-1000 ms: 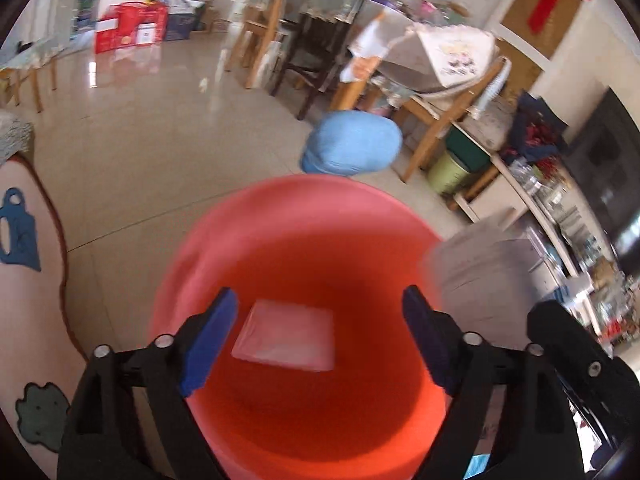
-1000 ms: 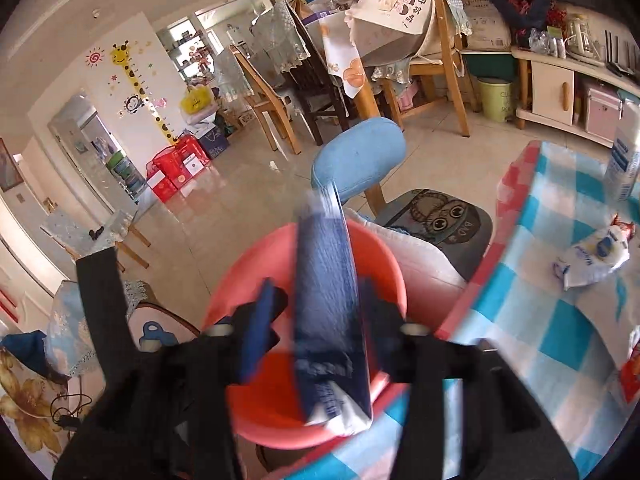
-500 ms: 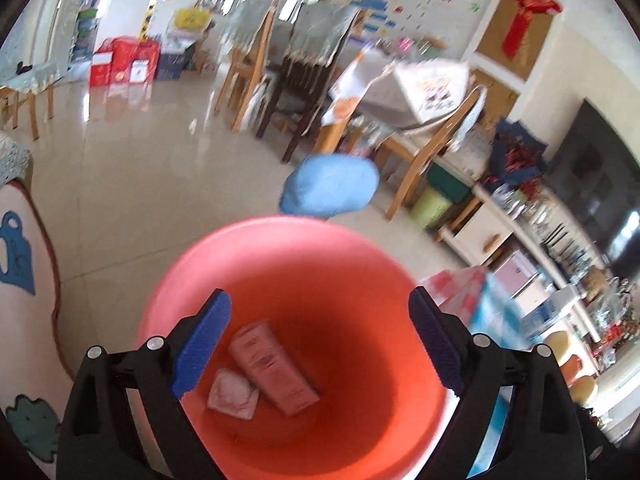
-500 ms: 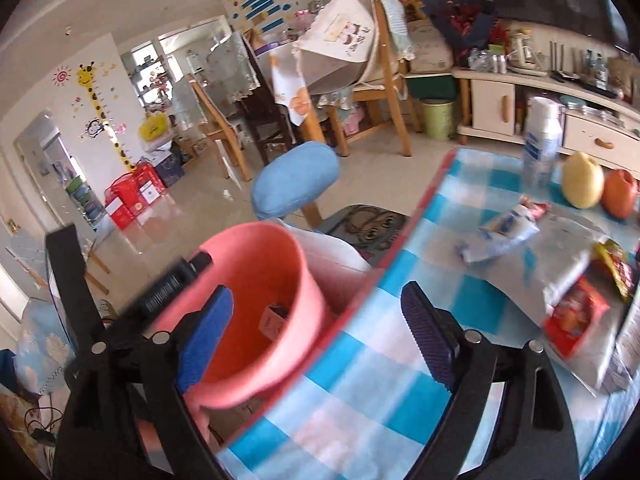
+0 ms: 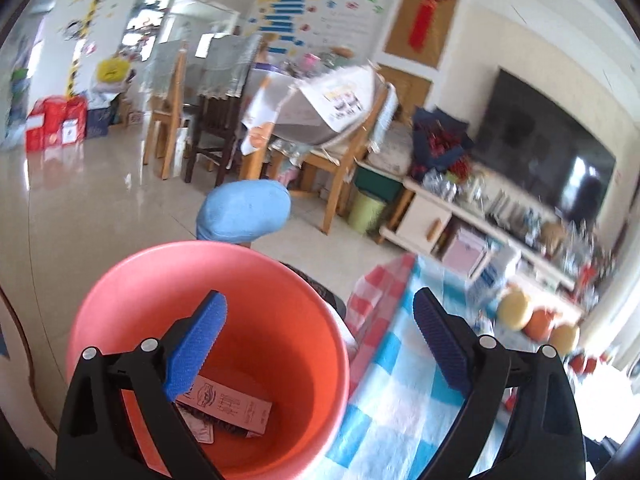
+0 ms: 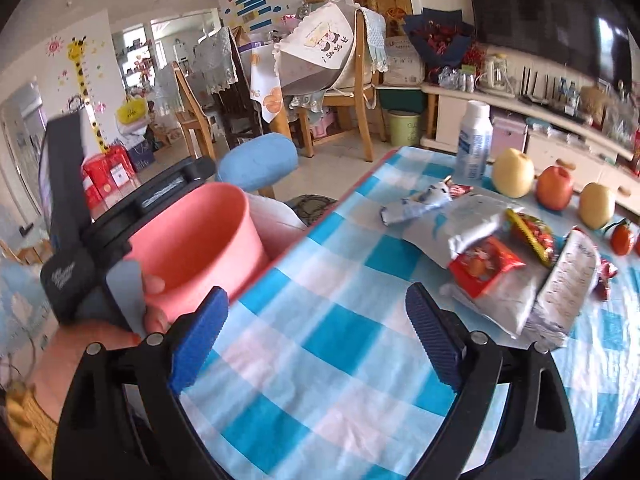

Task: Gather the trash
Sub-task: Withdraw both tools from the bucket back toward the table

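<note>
A salmon-pink bucket stands beside the checked table, also seen in the right wrist view. A pink carton and other wrappers lie in its bottom. My left gripper is open and empty over the bucket's right rim. My right gripper is open and empty above the blue checked tablecloth. Trash lies on the table: a red snack packet, a white-blue wrapper, a large white wrapper and a yellow-red wrapper.
A white bottle, two pears, an apple and small tomatoes stand at the table's far edge. A blue-backed chair is behind the bucket. Dining chairs and a TV cabinet stand farther back.
My right gripper dropped the long dark-blue wrapper into the bucket, opened, and swung right over the table. My left gripper pulled back and tilted toward the table.
</note>
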The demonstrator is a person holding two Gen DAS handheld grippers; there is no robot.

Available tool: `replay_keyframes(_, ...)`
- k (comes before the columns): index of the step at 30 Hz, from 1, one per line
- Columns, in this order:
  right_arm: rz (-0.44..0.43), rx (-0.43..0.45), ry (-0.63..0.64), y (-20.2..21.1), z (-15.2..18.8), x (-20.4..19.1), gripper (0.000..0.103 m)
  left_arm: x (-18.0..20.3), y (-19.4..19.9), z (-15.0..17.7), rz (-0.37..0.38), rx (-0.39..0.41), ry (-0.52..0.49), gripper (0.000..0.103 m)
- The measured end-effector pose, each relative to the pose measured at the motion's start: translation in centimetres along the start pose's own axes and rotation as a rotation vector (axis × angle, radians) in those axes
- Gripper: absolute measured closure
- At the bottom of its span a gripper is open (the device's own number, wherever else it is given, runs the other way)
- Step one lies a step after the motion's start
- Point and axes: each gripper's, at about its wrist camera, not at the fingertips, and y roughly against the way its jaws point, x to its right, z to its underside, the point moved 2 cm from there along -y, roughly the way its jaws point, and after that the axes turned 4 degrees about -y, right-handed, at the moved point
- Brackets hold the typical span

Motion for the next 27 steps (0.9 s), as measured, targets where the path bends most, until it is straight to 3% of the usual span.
replay_keyframes(3,0.009,0.002,0.014,0.6,0.8,0.6,0.011,1.1,-0.4,0.5,0.022,-0.054,-0.018,0.008)
replay_keyframes(8,0.039,0.018,0.049,1.9,2.0,1.1,0.009,2.3,-0.7,1.2,-0.019,-0.121,-0.051,0.008)
replay_keyframes(11,0.043,0.026,0.055,2.6,2.3,1.4,0.009,3.0,-0.9,2.0,-0.004,-0.155,-0.072,0.008)
replay_keyframes(27,0.046,0.09,-0.017,6.2,3.0,5.6,0.009,8.5,-0.4,3.7,0.058,-0.174,-0.203,0.008)
